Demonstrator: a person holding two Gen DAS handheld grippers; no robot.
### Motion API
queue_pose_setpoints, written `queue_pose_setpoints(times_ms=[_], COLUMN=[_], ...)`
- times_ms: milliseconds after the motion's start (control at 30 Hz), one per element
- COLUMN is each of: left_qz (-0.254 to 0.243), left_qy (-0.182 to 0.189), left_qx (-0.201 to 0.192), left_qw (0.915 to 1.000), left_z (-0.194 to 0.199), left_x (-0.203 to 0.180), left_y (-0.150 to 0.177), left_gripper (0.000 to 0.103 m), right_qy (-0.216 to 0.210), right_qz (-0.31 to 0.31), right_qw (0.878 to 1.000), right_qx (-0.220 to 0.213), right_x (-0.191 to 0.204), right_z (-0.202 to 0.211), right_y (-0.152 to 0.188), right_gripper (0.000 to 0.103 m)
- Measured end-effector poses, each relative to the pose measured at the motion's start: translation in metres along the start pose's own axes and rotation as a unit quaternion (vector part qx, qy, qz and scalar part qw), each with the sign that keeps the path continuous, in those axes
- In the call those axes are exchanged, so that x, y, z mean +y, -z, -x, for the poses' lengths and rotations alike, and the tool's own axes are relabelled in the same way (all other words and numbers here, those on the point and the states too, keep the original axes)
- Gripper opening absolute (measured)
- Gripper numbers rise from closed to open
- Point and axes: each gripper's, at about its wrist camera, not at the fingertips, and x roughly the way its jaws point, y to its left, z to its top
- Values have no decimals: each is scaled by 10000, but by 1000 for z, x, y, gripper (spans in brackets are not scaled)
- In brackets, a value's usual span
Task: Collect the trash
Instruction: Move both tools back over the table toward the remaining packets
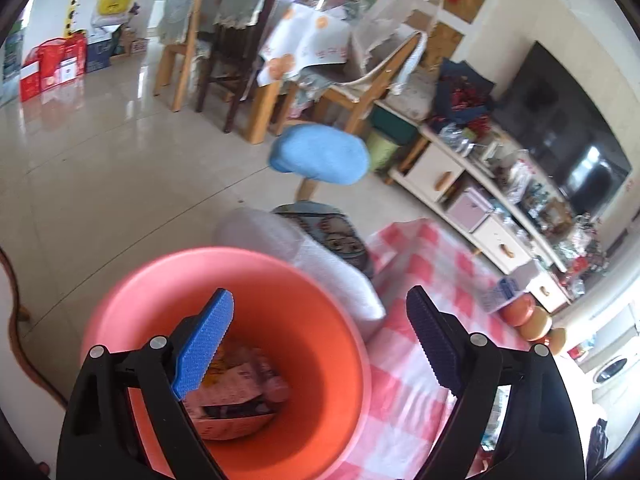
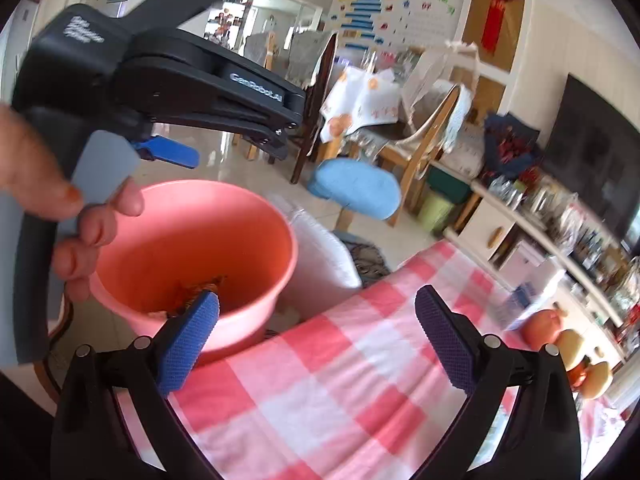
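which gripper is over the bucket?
The left gripper: its open jaws hang above the pink bucket. The right gripper is over the checked tablecloth.

Round salmon-pink plastic bucket: inside glows orange. Crumpled printed wrappers at its bottom: white, pink, dark patches, some yellow. Table under a red-and-white checked cloth. Left gripper: black frame, one bright blue textured pad, one dark navy. Right gripper: same pairing. Padded stool seat sky blue. Floor glossy beige tile. Orange-red round fruits near the table's far right edge.
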Motion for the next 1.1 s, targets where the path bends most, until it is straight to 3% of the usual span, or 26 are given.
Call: queue_pose_setpoints(times_ms=[167,200,600,1100], left_qz=[-251,-325,-902,-2202], left_qy=[189,191,222,127], left_qx=[50,38,-402,-361], left_qw=[9995,9993,9949,9747], left_z=[3,4,20,21], left_x=[-27,-34,-94,-182], left_y=[4,5,15,51], left_gripper=[89,94,97,97], right_qy=[259,290,900,949], right_qz=[-22,-66,-815,-831], right_qw=[9996,9995,9924,9910], right_qx=[-134,-128,173,456], right_x=[-21,-26,-94,-131], right_z=[23,27,65,93], right_y=[17,21,73,117], right_gripper=[99,99,99,99])
